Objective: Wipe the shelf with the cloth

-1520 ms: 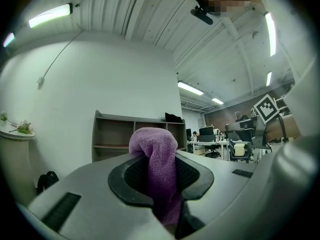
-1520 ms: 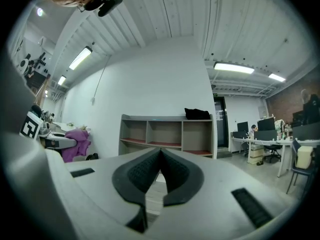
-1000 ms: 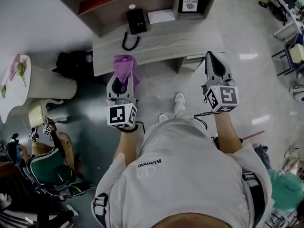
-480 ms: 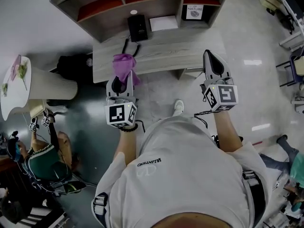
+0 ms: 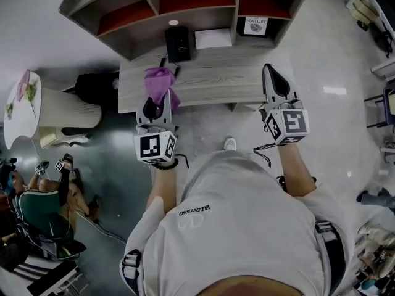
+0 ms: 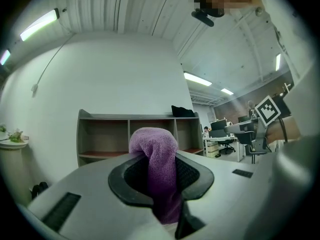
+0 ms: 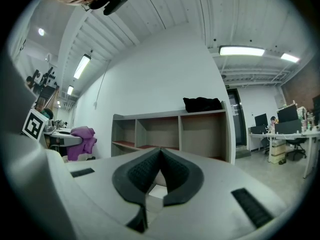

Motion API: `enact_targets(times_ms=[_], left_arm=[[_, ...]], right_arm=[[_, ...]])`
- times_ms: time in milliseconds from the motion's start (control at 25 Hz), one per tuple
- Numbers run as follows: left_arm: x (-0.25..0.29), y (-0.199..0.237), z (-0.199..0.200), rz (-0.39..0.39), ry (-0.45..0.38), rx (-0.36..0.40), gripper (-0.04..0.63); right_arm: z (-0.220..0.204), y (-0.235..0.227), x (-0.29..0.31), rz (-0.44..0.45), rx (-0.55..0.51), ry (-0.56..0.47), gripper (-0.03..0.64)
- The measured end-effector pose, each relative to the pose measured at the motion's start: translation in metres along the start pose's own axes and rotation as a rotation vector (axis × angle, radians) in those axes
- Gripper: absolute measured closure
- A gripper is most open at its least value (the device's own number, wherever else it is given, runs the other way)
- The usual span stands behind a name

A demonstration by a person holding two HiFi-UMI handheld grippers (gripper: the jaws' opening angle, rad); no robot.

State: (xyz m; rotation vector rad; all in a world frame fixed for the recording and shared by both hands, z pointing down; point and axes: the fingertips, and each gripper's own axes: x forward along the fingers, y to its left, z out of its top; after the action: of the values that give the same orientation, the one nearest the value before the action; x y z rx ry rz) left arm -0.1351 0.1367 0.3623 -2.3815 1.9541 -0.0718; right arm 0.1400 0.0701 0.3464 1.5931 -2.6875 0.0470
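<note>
A grey shelf unit (image 5: 185, 17) with reddish boards stands ahead against the white wall, with a wood-grain top surface (image 5: 210, 79) nearest me. My left gripper (image 5: 157, 101) is shut on a purple cloth (image 5: 158, 82), which bunches up above the jaws and hangs over the surface's near left part. In the left gripper view the cloth (image 6: 156, 164) fills the gap between the pads. My right gripper (image 5: 274, 81) is shut and holds nothing, hovering over the surface's right end. The shelf (image 7: 170, 134) shows beyond its jaws.
A black phone (image 5: 178, 43) with a cord, a white paper (image 5: 213, 38) and a small framed sign (image 5: 256, 24) sit on the shelf unit. A round white table (image 5: 28, 106) is at the left. A person (image 5: 37, 208) crouches on the floor at lower left.
The shelf unit has come closer and lower in the head view as I stepped forward. Both grippers now reach over the surface's near edge, the cloth still held.
</note>
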Motion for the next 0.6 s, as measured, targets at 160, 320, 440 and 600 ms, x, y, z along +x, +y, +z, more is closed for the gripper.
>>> enact_targets(times_ms=[160, 320, 440, 600], left_arm=[[0.015, -0.005, -0.002, 0.006, 0.009, -0.002, 0.505], [0.026, -0.01, -0.003, 0.001, 0.015, -0.003, 0.505], [0.033, -0.011, -0.003, -0.003, 0.014, -0.006, 0.505], [0.046, -0.008, -0.005, -0.018, 0.007, -0.023, 0.505]], right_arm=[[-0.002, -0.011, 0.012, 0.015, 0.003, 0.001, 0.618], [-0.005, -0.018, 0.021, 0.025, 0.005, 0.009, 0.619], [-0.007, -0.017, 0.027, 0.035, 0.001, 0.016, 0.618], [-0.008, -0.012, 0.037, 0.043, -0.012, 0.024, 0.619]])
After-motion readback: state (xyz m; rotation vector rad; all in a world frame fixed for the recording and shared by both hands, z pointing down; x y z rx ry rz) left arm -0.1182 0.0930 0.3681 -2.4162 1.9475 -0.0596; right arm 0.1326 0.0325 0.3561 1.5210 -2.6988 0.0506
